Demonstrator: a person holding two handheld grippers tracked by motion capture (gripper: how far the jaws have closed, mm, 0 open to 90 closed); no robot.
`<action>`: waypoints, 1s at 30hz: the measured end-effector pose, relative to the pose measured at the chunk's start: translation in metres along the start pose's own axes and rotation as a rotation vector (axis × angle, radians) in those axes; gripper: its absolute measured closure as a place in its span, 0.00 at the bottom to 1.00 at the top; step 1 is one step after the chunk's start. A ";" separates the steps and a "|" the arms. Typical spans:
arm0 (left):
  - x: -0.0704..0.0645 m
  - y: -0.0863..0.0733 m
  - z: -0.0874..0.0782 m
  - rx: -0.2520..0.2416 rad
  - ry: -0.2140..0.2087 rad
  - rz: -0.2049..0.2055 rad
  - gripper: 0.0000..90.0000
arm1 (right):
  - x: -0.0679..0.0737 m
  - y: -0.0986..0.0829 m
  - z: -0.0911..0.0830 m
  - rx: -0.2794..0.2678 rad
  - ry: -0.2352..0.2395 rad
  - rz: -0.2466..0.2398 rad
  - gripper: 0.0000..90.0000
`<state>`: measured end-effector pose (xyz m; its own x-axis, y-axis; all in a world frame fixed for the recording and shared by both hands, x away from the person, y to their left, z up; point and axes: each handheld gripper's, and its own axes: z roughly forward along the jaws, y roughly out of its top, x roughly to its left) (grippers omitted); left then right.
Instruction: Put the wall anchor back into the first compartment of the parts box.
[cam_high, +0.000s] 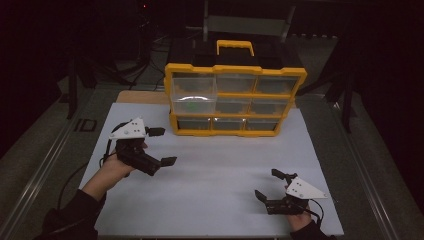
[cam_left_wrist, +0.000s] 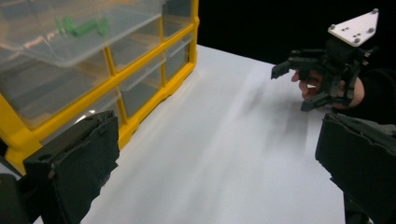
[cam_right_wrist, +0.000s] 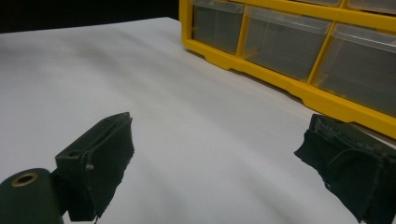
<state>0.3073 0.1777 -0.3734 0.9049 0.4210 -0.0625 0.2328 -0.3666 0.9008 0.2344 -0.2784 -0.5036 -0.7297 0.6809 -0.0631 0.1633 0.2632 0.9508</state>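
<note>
Both the left gripper (cam_high: 161, 146) and right gripper (cam_high: 268, 184) (jaws wide, empty) face the drawer cabinet (cam_high: 235, 100).

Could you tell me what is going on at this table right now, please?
A person holds a hand-held gripper in each hand over a white board. The left hand-held gripper is open near a yellow drawer cabinet, whose middle-left drawer is pulled out with a green item inside. The right hand-held gripper is open, farther back. Neither holds anything.
</note>
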 end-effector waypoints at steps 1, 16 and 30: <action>-0.001 -0.004 0.001 0.005 0.001 0.002 0.00 | 0.000 0.000 0.000 0.001 0.001 0.000 0.09; -0.015 -0.057 0.011 0.011 -0.031 -0.033 0.00 | 0.001 0.000 0.001 0.010 -0.003 -0.004 0.09; -0.020 -0.096 0.014 -0.023 -0.035 -0.052 0.00 | 0.001 0.000 0.001 0.008 0.001 -0.007 0.09</action>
<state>0.2714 0.1928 -0.4646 0.9038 0.4094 -0.1242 0.2719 -0.3254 0.9056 0.2341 -0.2770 -0.5041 -0.7312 0.6786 -0.0695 0.1637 0.2735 0.9478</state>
